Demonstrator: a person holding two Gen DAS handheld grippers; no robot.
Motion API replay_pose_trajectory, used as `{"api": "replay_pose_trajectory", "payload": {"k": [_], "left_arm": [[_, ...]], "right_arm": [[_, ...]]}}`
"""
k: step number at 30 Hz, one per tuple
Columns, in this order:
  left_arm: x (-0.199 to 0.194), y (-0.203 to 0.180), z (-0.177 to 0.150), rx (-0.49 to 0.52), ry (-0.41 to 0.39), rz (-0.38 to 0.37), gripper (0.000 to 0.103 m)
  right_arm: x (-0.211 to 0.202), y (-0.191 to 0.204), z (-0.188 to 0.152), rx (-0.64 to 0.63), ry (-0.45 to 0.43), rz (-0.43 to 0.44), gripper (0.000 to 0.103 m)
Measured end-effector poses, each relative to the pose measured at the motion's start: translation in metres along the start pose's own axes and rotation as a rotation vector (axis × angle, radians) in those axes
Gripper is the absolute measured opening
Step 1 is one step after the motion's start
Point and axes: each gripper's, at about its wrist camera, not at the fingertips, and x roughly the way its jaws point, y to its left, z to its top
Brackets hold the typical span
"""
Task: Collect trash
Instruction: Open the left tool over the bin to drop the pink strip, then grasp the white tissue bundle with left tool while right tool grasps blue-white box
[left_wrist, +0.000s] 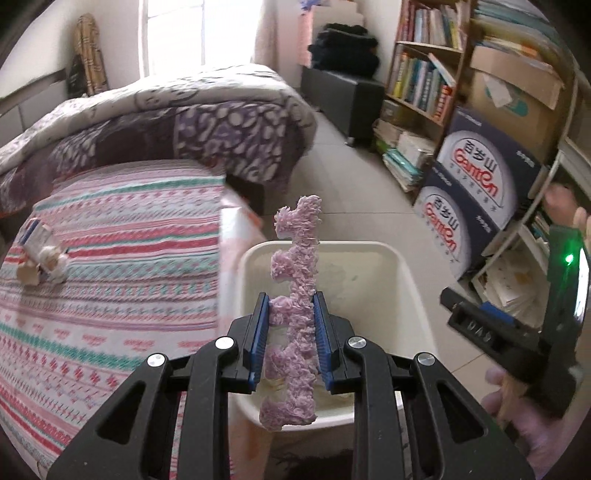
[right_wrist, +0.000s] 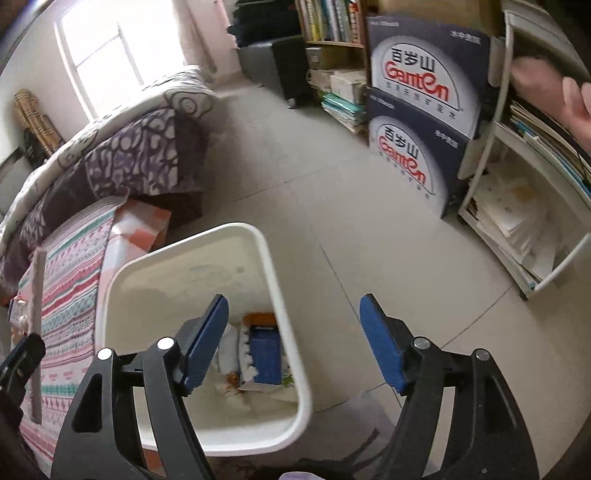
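Note:
My left gripper (left_wrist: 291, 306) is shut on a long fluffy pink strip (left_wrist: 295, 280) and holds it upright over the white trash bin (left_wrist: 402, 266). More trash, a small carton and crumpled paper (left_wrist: 42, 253), lies on the striped bed cover at the left. My right gripper (right_wrist: 293, 306) is open and empty, over the bin's right rim (right_wrist: 284, 295). Inside the bin lie a blue packet (right_wrist: 266, 354) and white paper scraps. The right gripper's body also shows in the left wrist view (left_wrist: 517, 332), to the right of the bin.
The bed with its striped cover (left_wrist: 110, 277) and purple quilt (left_wrist: 184, 122) is left of the bin. Stacked Ganten boxes (right_wrist: 417, 122), bookshelves (left_wrist: 424, 74) and a white shelf unit (right_wrist: 524, 206) line the right wall. Tiled floor (right_wrist: 351, 221) lies between.

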Motion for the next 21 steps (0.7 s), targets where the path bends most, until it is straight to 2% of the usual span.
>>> {"api": "replay_pose_trajectory", "payload": {"k": [3, 5, 8, 11, 15, 21], "left_arm": [[0.004, -0.012, 0.004, 0.033, -0.001, -0.032, 0.029], [0.004, -0.013, 0.005, 0.044, -0.005, -0.039, 0.052], [0.001, -0.005, 0.004, 0.046, -0.023, -0.009, 0.061], [0.003, 0.022, 0.005, -0.002, -0.013, 0.046, 0.065], [0.009, 0.078, 0.006, -0.115, 0.013, 0.136, 0.066], [0.018, 0.171, 0.012, -0.260, 0.024, 0.326, 0.066]], "right_arm": [[0.002, -0.003, 0.000, 0.007, 0.001, -0.010, 0.073], [0.003, -0.002, 0.000, 0.006, 0.003, -0.013, 0.074], [0.006, 0.004, -0.001, -0.005, 0.006, -0.012, 0.075], [0.007, 0.016, -0.004, -0.025, 0.010, 0.000, 0.075], [0.007, 0.038, -0.010, -0.072, 0.015, 0.021, 0.078], [0.007, 0.083, -0.023, -0.188, 0.023, 0.059, 0.082]]}}
